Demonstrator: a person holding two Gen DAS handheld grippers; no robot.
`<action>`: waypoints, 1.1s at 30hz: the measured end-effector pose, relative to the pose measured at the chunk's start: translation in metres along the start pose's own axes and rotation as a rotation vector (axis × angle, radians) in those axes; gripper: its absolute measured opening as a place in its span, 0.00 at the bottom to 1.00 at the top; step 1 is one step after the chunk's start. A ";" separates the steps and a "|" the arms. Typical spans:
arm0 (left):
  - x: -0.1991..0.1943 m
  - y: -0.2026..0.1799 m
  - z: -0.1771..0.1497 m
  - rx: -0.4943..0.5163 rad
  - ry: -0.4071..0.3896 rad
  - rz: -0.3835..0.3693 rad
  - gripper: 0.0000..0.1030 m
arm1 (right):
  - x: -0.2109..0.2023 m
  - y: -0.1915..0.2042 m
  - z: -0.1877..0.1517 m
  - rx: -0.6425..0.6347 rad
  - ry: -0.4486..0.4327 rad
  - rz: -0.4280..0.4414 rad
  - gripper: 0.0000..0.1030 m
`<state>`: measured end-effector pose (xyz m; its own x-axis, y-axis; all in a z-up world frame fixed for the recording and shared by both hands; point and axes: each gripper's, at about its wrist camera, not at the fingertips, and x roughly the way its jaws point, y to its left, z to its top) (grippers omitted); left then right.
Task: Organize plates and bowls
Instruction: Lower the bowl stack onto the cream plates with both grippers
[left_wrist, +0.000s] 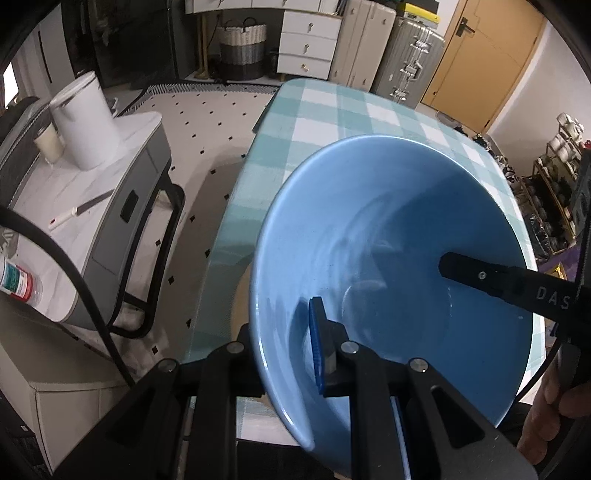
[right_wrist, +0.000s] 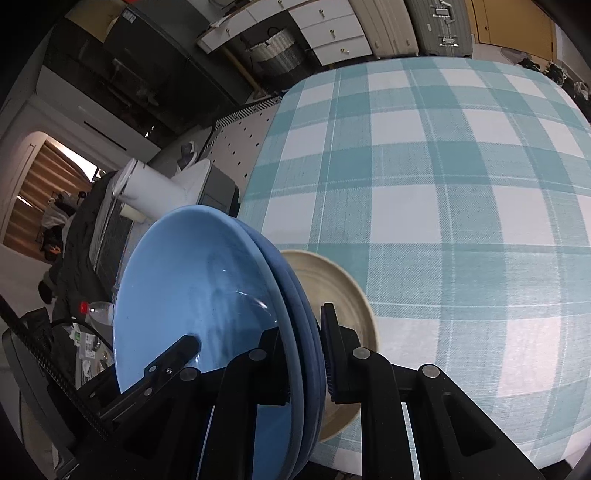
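A stack of light blue bowls (left_wrist: 388, 240) hangs tilted over the near left corner of the checked table (left_wrist: 332, 110). My left gripper (left_wrist: 284, 354) is shut on the near rim, blue pad inside, other finger outside. One finger (left_wrist: 480, 277) of the right gripper reaches into the bowl from the right. In the right wrist view my right gripper (right_wrist: 303, 362) is shut on the rims of the blue bowls (right_wrist: 192, 288), of which at least two nested rims show. A beige plate (right_wrist: 332, 291) lies on the tablecloth (right_wrist: 443, 184) just behind the stack. The left gripper's finger (right_wrist: 177, 350) shows inside the bowl.
Left of the table stands a grey-and-white cart (left_wrist: 122, 177) with a white canister (left_wrist: 86, 122), a knife (left_wrist: 85, 208) and a plastic bottle (left_wrist: 18, 280). A person's hand (left_wrist: 546, 424) is at the lower right. Drawers, a basket and suitcases line the far wall.
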<state>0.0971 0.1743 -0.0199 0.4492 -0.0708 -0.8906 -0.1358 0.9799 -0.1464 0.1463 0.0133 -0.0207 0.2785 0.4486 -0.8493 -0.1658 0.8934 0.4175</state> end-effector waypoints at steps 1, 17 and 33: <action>0.003 0.002 -0.001 0.003 0.004 0.008 0.14 | 0.003 0.000 0.000 0.004 0.008 0.003 0.13; 0.023 0.017 -0.012 -0.034 0.031 0.006 0.14 | 0.022 0.001 -0.006 -0.016 0.030 -0.012 0.13; 0.031 0.016 -0.018 -0.017 0.038 0.004 0.15 | 0.017 0.007 -0.009 -0.076 -0.001 -0.050 0.13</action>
<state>0.0931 0.1846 -0.0577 0.4145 -0.0744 -0.9070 -0.1526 0.9769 -0.1499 0.1413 0.0265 -0.0351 0.2891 0.4035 -0.8681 -0.2229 0.9103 0.3489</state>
